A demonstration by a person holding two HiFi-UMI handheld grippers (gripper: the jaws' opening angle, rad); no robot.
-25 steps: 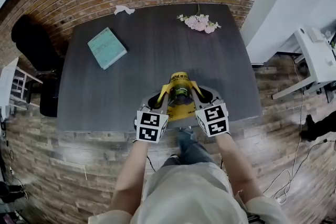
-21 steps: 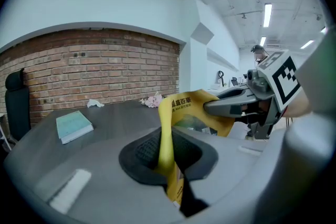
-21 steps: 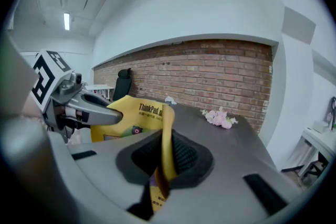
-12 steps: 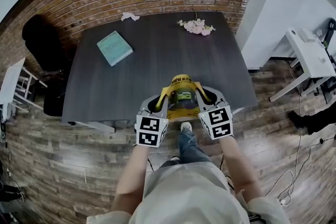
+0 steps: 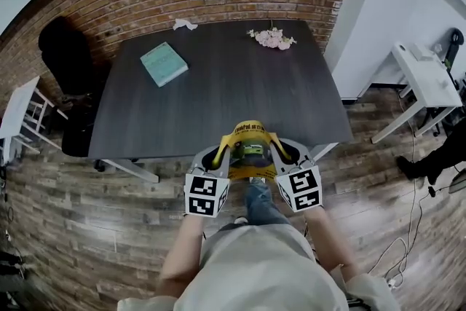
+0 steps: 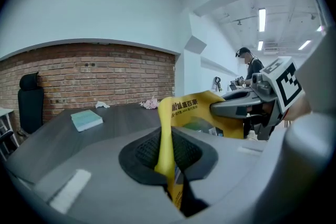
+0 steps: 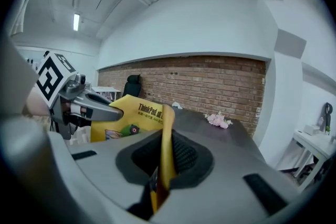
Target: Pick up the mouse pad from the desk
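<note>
The yellow mouse pad [image 5: 251, 144] is off the dark desk [image 5: 218, 95], bowed upward between my two grippers just past the desk's near edge. My left gripper [image 5: 220, 154] is shut on its left edge, my right gripper [image 5: 282, 152] shut on its right edge. In the left gripper view the pad [image 6: 181, 128] stands pinched between the black pads of the left gripper [image 6: 167, 157], and the other gripper [image 6: 247, 107] holds the far edge. In the right gripper view the pad's printed face [image 7: 134, 118] shows, its edge clamped in the right gripper [image 7: 165, 157].
On the desk lie a teal book [image 5: 164, 63], a crumpled white tissue [image 5: 183, 25] and a pink flower sprig [image 5: 271, 38]. A black chair [image 5: 69, 76] stands at the left, white furniture [image 5: 422, 76] at the right. A person stands far off in the left gripper view. Wooden floor lies below me.
Both grippers, with the mouse pad held between them, have drawn back from over the desk's near edge toward my body and risen slightly. The desk now sits farther off.
</note>
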